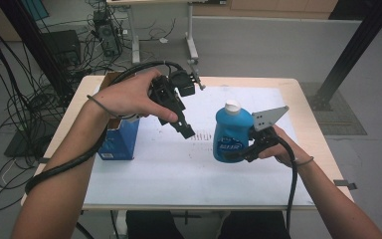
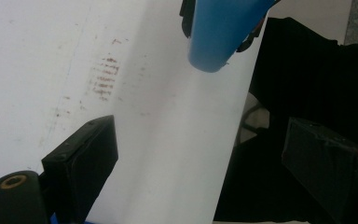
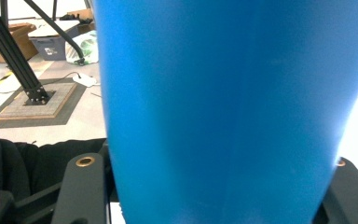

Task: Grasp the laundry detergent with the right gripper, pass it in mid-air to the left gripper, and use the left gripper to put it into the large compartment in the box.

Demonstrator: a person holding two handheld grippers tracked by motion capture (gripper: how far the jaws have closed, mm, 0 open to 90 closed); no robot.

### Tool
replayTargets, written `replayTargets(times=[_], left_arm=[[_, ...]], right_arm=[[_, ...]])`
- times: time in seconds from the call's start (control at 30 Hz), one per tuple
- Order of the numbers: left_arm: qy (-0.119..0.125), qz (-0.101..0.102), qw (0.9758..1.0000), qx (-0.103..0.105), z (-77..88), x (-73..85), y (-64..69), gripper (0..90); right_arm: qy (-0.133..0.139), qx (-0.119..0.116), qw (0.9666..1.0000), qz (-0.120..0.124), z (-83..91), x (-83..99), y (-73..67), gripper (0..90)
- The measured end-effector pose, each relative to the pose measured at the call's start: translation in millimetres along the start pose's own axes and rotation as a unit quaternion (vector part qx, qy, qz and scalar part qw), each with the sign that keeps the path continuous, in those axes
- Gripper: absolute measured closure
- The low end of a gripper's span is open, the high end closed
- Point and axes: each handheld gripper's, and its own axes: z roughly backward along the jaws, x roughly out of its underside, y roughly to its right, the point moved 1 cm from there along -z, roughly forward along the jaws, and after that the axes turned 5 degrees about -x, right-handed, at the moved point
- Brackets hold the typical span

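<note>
Right now my right gripper (image 1: 246,149) is clamped on the lower body of the blue bottle (image 1: 231,132), which I hold upright above the white mat (image 1: 179,169), with its white cap (image 1: 233,106) on top. My left gripper (image 1: 186,130) hangs to the left of the bottle, apart from it, jaws spread and empty. Farther left of the bottle stands a blue box (image 1: 120,142). The next step, I judge, is bringing my left jaws to the cap. To do that well I should keep the bottle steady and vertical, line the open jaws up squarely on either side of the cap, and close only once it sits between them.
</note>
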Motion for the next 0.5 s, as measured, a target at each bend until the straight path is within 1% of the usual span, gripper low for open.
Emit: replayTargets(times=[0.17, 0.37, 0.4, 0.47, 0.5], left_arm=[[-0.004, -0.008, 1.0000, 0.001, 0.0, -3.3, 1.7, 10.6], [-0.012, -0.023, 0.9997, 0.001, 1.2, -9.3, 5.3, 10.6], [-0.013, -0.029, 0.9995, 0.000, 1.7, -12.1, 7.0, 10.6], [-0.014, -0.031, 0.9994, 0.000, 2.1, -13.0, 7.4, 10.6], [-0.011, -0.035, 0.9993, 0.001, 2.6, -15.4, 8.9, 10.5]], right_arm=[[-0.005, -0.005, 1.0000, 0.005, -3.7, -2.8, -0.2, 40.2], [-0.008, -0.010, 0.9999, 0.008, -7.9, -5.7, 0.5, 40.3], [-0.009, -0.011, 0.9998, 0.012, -9.3, -7.1, 0.8, 40.2], [-0.009, -0.012, 0.9998, 0.012, -10.1, -8.1, 0.7, 40.2], [-0.009, -0.014, 0.9998, 0.013, -11.5, -9.5, 0.6, 40.2]])
